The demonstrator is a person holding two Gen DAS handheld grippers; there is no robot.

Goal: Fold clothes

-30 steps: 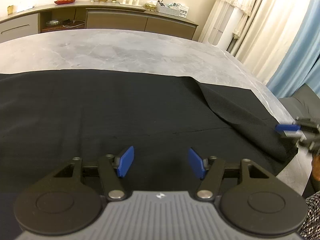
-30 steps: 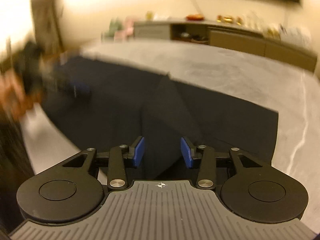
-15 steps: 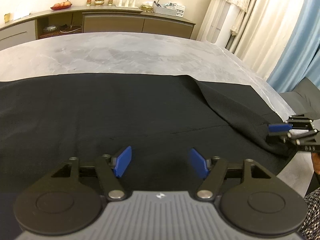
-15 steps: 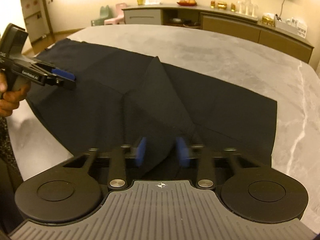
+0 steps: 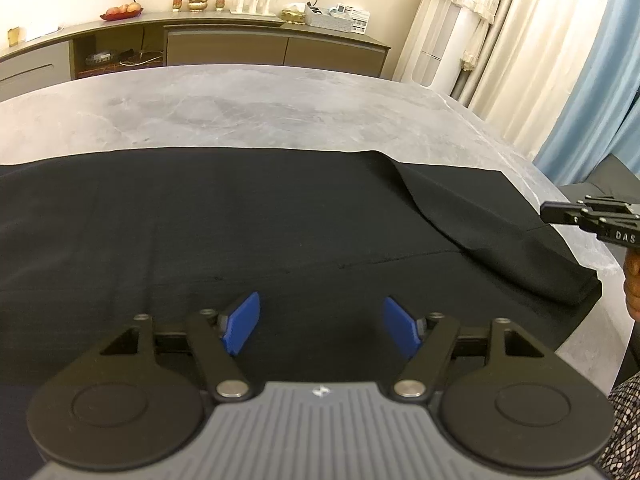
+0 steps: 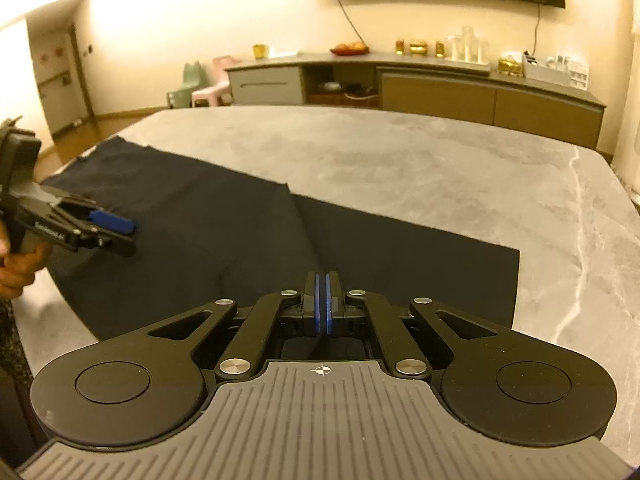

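Right hand-held gripper (image 5: 592, 220), "DAS" lettering

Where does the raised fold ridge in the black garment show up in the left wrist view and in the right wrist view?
Left wrist view: the fold ridge runs diagonally at centre right, from the black garment's far edge toward the near right corner.
Right wrist view: the ridge is at centre, running from the far edge down toward the shut right gripper.
Shared landmark: the red fruit plate on the sideboard.
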